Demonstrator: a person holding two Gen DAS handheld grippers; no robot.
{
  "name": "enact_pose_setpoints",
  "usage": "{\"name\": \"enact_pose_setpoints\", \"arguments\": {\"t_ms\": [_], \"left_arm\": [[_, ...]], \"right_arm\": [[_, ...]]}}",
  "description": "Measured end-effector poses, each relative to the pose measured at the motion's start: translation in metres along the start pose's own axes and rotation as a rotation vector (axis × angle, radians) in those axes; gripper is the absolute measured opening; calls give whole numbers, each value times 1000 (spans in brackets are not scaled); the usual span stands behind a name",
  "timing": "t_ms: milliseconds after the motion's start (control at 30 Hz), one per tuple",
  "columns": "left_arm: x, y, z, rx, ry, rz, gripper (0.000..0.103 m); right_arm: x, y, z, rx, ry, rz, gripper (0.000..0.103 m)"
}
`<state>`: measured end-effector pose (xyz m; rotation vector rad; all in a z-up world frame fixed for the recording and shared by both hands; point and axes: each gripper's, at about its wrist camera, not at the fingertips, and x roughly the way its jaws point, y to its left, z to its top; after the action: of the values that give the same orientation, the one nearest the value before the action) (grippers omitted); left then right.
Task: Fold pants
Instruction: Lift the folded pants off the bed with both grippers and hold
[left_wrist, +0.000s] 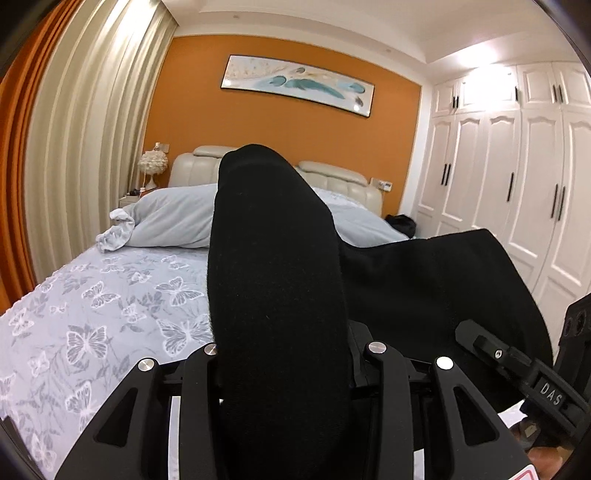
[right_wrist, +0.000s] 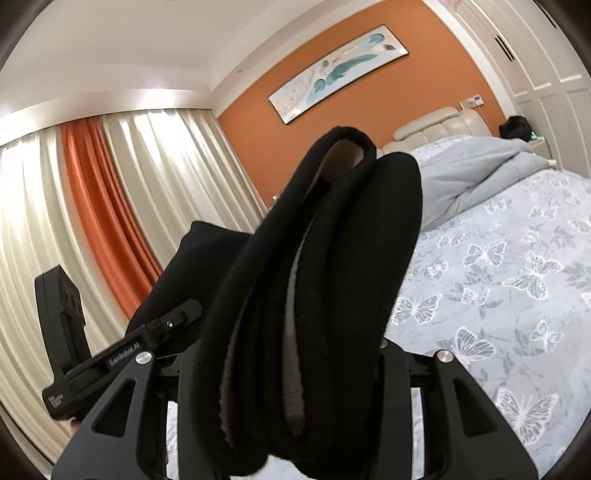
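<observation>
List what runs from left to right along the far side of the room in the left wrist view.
Orange curtain → cream curtain → bedside lamp → cream headboard → black pants standing up in front of it → white wardrobe.

"DAS" and "GenRobot.AI" on grippers

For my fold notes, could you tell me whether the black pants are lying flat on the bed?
No, the black pants are bunched in the right gripper, raised above the butterfly bedspread.
</observation>
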<state>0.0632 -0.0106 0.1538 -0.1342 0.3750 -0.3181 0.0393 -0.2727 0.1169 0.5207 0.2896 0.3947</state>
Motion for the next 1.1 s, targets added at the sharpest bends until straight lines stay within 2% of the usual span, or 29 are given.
{"name": "enact_pose_setpoints", "arguments": {"t_ms": [233,433,733,1100], "left_arm": [[64,15,-20,-17,116,33,34],[96,25,-41,-19,194,57,34],[118,28,-61,-10,260,92,34],[122,31,-67,-4,263,100,34]], "right_arm": [[46,-35,-14,48,62,-49,38],[69,-58,-30,91,110,-80,38],[82,-68,-52,134,166,-110,38],[87,-66,-56,131,169,-113,38]]}}
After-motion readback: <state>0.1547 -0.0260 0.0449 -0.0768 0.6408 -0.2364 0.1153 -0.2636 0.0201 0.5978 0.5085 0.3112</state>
